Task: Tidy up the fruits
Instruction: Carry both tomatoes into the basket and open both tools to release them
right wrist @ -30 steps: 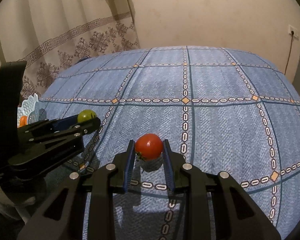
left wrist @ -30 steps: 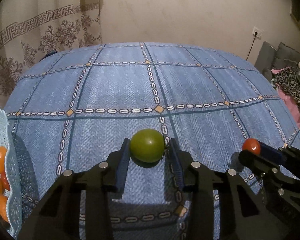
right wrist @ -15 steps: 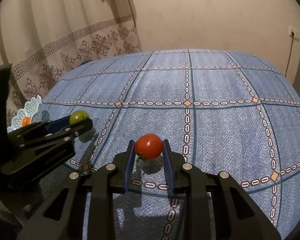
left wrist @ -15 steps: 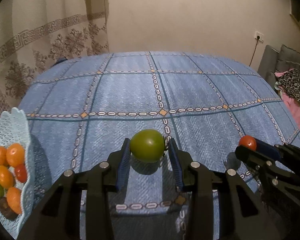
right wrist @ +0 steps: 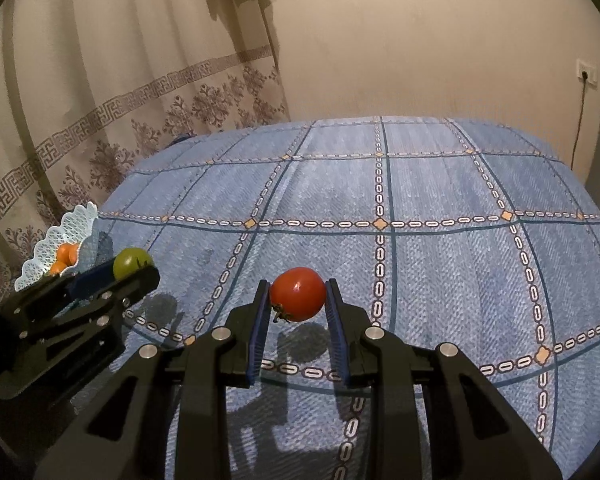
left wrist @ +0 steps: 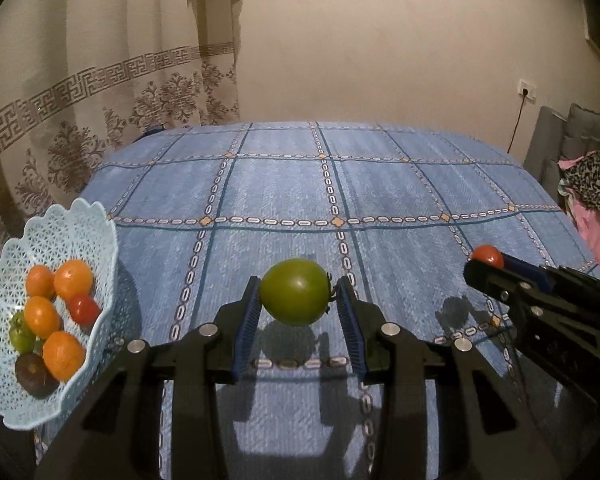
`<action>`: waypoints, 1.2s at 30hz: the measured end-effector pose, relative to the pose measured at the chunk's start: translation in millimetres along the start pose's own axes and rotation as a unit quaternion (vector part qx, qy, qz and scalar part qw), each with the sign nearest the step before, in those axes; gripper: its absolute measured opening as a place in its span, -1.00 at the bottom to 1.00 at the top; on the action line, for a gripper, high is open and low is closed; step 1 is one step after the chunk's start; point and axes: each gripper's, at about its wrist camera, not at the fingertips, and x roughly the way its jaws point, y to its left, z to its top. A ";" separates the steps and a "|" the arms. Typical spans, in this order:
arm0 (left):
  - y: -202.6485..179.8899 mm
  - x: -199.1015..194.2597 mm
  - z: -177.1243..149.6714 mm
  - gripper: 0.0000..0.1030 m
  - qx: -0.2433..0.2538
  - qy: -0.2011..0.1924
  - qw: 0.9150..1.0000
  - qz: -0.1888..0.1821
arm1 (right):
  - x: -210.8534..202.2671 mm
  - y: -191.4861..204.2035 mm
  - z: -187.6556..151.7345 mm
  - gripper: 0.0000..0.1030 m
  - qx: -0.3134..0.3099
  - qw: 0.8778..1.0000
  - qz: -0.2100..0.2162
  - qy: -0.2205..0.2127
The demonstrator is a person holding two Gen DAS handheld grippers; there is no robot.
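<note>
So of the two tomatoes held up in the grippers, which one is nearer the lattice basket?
The round green tomato, clamped in the left gripper, is nearer the pale blue lattice basket. The round red tomato sits in the right gripper, farther away.

1. No text, label, brand, number or sign can be read in either view.
2. The curtain (left wrist: 100, 120) carries only a woven key-pattern band and floral motifs, no lettering.
3. The blue cloth (left wrist: 380, 184) carries only grid lines of chain links and small diamonds, no lettering.
</note>
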 end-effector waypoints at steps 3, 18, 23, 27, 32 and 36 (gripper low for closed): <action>1.3 -7.6 -2.7 -0.23 -0.006 -0.005 1.000 -0.001 | -2.9 2.0 -0.1 -0.46 -0.002 1.000 0.003 -0.003; 27.3 -40.6 -11.5 -0.23 -0.024 -0.030 0.999 0.032 | -27.8 20.0 0.8 -0.46 -0.009 0.999 0.018 -0.027; 34.8 -51.3 -13.0 -0.23 -0.028 -0.039 0.998 0.035 | -31.8 28.6 2.0 -0.46 -0.013 0.999 0.019 -0.029; 44.0 -58.9 -14.0 -0.23 -0.035 -0.045 0.998 0.037 | -34.7 40.5 3.6 -0.46 -0.018 0.999 0.023 -0.032; 55.9 -67.4 -16.5 -0.23 -0.041 -0.051 0.997 0.044 | -36.9 55.2 4.8 -0.46 -0.025 0.999 0.028 -0.035; 66.0 -75.7 -18.0 -0.23 -0.046 -0.061 0.996 0.051 | -37.1 67.1 6.9 -0.46 -0.031 0.998 0.033 -0.036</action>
